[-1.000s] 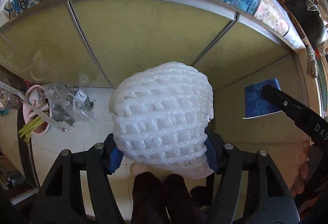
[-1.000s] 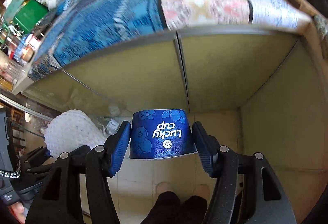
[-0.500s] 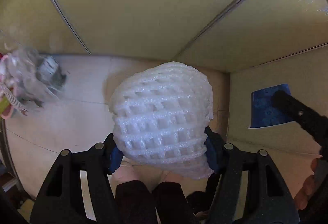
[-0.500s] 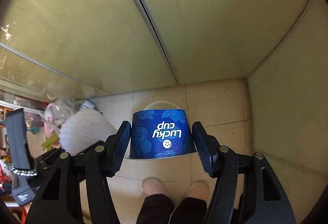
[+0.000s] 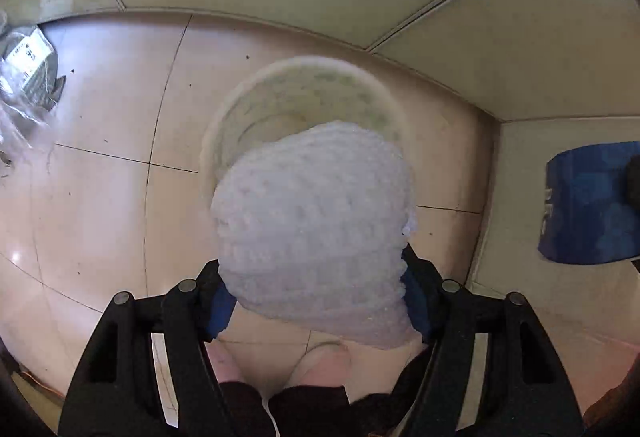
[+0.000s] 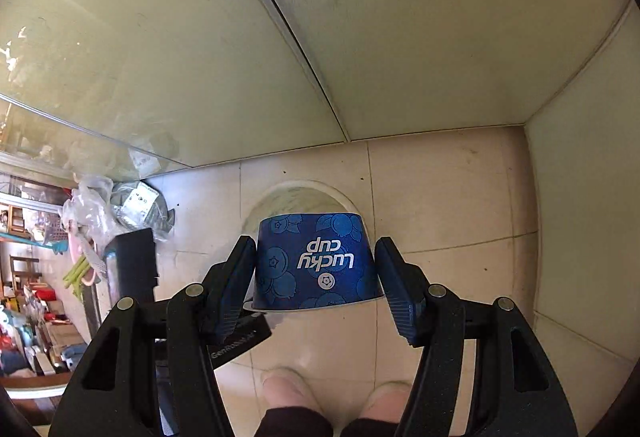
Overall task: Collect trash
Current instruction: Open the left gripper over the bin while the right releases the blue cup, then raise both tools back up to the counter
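Observation:
My left gripper (image 5: 314, 265) points down at the floor with a white foam fruit net (image 5: 312, 221) between its blue pads; its jaws are opening while the pads still touch the net. Right below it stands a round pale bin (image 5: 280, 77), its mouth half hidden by the net. My right gripper (image 6: 316, 245) is shut on an upside-down blue paper cup (image 6: 316, 261) printed "Lucky cup". That cup hangs over the same bin's rim (image 6: 304, 187). The cup (image 5: 588, 201) also shows at the right edge of the left wrist view.
Yellow-green cabinet doors (image 6: 360, 37) rise behind the bin, with a side panel (image 6: 580, 197) to the right. A clear plastic bag of rubbish (image 6: 132, 205) lies on the tiled floor to the left, beside a pink bowl (image 6: 80, 273). A person's slippered feet (image 6: 284, 385) stand just below the grippers.
Both grippers have sunk from countertop height down towards the floor with their loads. The pale bin has come into view beneath the net and the cup.

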Motion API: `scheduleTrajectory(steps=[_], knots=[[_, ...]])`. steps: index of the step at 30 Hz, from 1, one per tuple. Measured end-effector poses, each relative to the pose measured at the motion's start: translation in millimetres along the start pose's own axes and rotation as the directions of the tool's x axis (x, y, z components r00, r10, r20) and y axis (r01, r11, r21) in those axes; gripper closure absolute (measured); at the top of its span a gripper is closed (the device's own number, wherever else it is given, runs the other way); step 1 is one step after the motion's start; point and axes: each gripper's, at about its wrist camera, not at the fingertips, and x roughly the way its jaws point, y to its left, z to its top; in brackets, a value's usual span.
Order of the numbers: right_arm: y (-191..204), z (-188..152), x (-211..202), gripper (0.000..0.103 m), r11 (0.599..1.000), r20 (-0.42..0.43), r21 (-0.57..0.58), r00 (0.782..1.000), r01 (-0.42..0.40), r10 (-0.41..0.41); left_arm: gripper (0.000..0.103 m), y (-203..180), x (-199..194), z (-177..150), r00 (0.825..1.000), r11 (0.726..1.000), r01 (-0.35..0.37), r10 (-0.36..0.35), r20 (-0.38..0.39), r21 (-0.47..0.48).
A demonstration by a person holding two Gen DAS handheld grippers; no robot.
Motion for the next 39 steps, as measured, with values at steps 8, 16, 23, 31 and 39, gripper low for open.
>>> scheduleTrajectory(steps=[8, 16, 23, 31, 39], knots=[[2, 5, 30, 0.045, 1.000, -0.016, -0.020, 1.000, -0.017, 0.017, 0.018, 2, 21, 0, 1.000, 1.000, -0.003, 0.003, -0.008, 0.022], [0, 10, 38, 0.045, 0.999, -0.032, -0.032, 0.999, -0.036, 0.035, 0.017, -2, 6, -14, 0.999, 0.996, -0.021, 0.018, 0.033, 0.087], [0, 11, 47, 0.044, 0.999, -0.076, -0.033, 0.997, -0.032, 0.030, 0.018, 18, -27, -27, 0.990, 0.995, -0.096, 0.092, 0.106, 0.031], [9, 6, 47, 0.043, 0.998, -0.166, -0.069, 0.986, -0.005, -0.007, 0.018, 39, -59, -19, 0.983, 0.994, -0.102, 0.105, 0.151, -0.028], [22, 8, -24, 0.043, 0.996, -0.132, -0.084, 0.990, 0.038, -0.049, 0.018, 15, -138, -20, 0.973, 0.992, -0.125, 0.123, 0.195, -0.003]])
